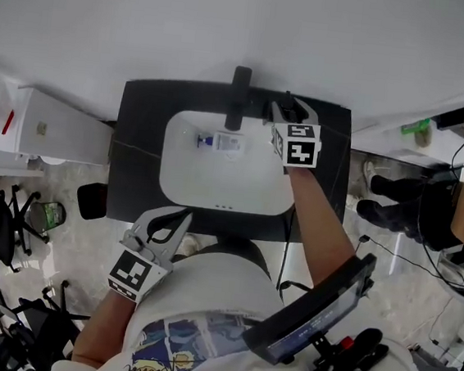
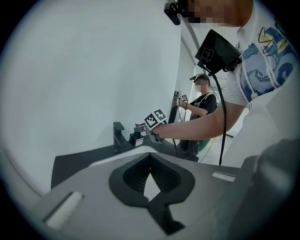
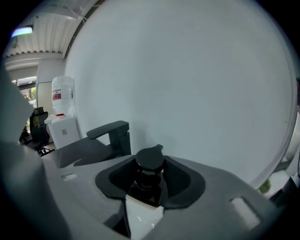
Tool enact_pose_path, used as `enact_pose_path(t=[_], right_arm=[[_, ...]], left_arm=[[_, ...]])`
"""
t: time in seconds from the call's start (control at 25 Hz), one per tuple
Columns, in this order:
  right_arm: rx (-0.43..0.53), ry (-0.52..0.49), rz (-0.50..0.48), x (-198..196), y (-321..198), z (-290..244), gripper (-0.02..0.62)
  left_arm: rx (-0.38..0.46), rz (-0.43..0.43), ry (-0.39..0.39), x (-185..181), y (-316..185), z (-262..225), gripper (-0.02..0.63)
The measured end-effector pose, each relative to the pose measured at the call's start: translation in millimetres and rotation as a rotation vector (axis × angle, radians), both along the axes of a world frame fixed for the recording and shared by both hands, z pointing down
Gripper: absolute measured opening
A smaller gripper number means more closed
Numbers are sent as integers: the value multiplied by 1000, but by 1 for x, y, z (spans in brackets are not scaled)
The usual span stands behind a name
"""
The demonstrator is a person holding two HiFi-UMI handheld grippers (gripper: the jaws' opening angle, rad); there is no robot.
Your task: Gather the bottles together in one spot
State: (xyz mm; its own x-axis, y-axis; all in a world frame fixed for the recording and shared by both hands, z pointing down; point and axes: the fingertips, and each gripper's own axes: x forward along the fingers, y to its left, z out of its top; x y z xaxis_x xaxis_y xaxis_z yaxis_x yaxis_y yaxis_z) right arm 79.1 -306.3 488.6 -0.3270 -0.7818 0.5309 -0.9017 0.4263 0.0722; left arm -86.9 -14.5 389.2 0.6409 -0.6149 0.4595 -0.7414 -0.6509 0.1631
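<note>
Gripped pump bottle (image 3: 144, 213) by neck in right fingers (image 3: 185, 180); held left fingers (image 2: 171, 178) closed, empty; risked slipping, striking tap (image 3: 116, 135).

Basin (image 1: 248, 192) sits in countertop (image 1: 135, 162). Faucet (image 1: 239, 99) behind basin, mid rear rim. Small bottle (image 1: 220, 142) lies in basin nr rear wall, just in front of faucet. Right gripper (image 1: 283, 110) at basin's rear-right corner, pump bottle (image 3: 147, 187) btwn jaws. Left gripper (image 1: 181, 216) at basin's front-left rim. Water dispenser (image 1: 49, 124) well left of basin; 2nd person (image 1: 462, 188) well right.
</note>
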Motion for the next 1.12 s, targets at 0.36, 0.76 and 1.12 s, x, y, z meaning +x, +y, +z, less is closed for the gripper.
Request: enact_pose_path(t=[0.36,0.76,1.12], right_arm=[[1,33,46,10,-51,25,170],[45,43,93,13,-62,36,173],[49,13,130,20,-62,39,229]], left_arm=[[-35,-71,-29,1,-12,9,3],[-54,-74,-35,0,-16,15,3],[-62,-74,-25,-5,-7,20,3]])
